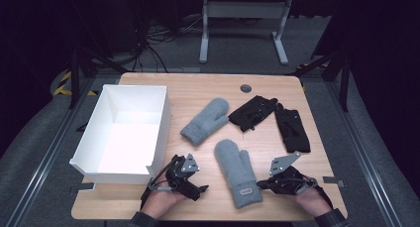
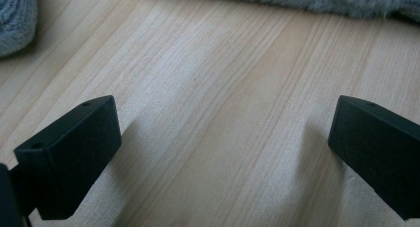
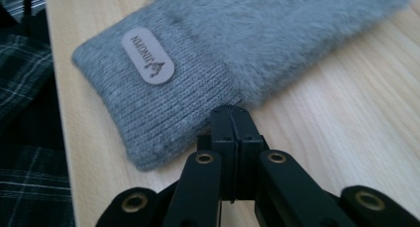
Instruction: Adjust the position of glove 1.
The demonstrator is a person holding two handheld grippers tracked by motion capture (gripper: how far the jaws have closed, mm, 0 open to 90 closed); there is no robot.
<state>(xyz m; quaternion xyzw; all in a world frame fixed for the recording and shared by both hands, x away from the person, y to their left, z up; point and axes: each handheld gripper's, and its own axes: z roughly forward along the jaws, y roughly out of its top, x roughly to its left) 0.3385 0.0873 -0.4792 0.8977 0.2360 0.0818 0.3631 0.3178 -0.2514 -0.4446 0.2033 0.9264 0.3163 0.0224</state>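
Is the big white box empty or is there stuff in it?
Empty. The white box shows only its bare white floor and walls in the high view; both grey mittens and both black gloves lie out on the table.

Taking the near mitten [image 1: 238, 172] as landmark on the table [image 1: 198, 88]: to its left, the left gripper [image 1: 185, 180]; beyond that, at the table's left edge, the box [image 1: 124, 133]. Just right of its cuff, the right gripper [image 1: 285, 182]. Behind it, the second mitten [image 1: 205, 120]; behind and to the right, two gloves [image 1: 253, 112] [image 1: 292, 130] side by side.
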